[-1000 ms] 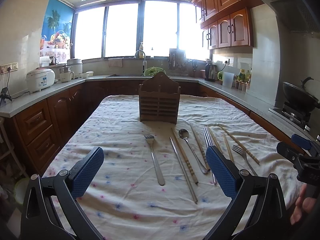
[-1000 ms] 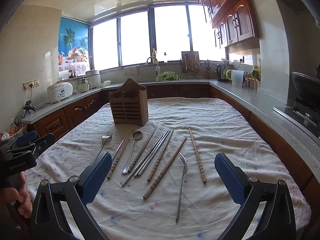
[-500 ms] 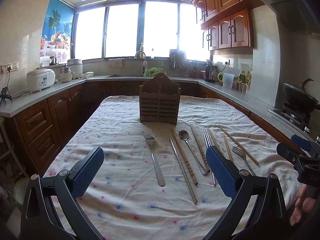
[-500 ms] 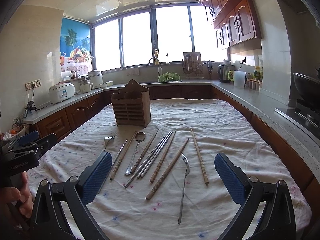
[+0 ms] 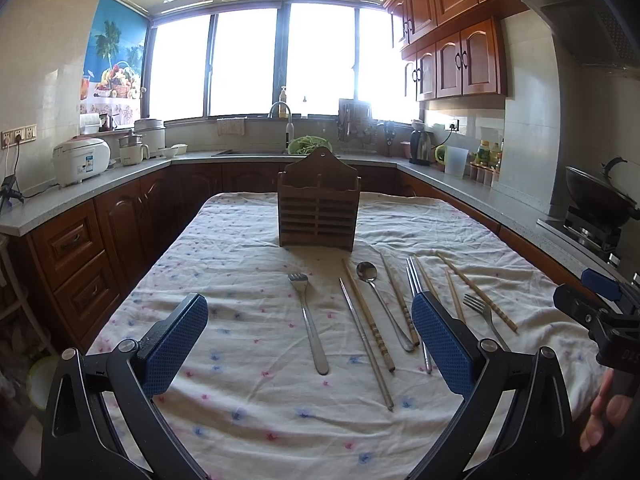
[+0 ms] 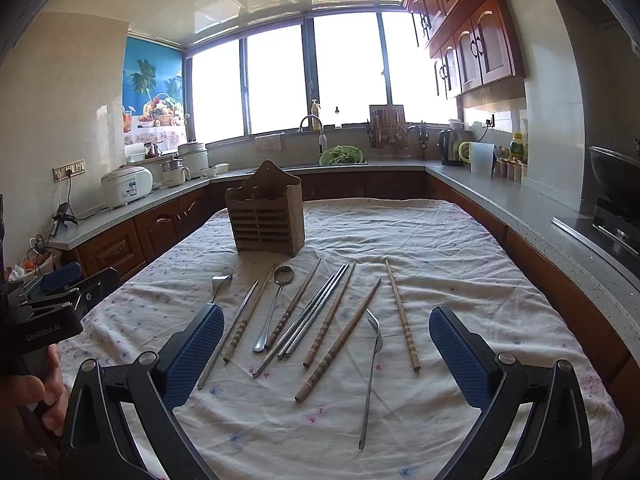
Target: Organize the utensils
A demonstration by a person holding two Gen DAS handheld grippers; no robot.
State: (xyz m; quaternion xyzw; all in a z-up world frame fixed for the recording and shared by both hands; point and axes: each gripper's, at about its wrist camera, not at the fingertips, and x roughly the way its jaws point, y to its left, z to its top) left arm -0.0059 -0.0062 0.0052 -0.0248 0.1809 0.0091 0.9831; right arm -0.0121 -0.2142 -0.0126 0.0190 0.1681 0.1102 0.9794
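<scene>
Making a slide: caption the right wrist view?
Open right gripper hovers over forks, spoon and chopsticks lying before a wooden utensil holder.

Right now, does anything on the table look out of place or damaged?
Nothing looks damaged or spilled. The forks, spoon and chopsticks lie loose on the tablecloth at mixed angles, not yet in the wooden holder, which stands upright. Both grippers are open and hold nothing.

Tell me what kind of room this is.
A home kitchen, most likely. A sink faucet sits under the windows, a rice cooker stands on the countertop, and a wok rests on the stove at right.
</scene>
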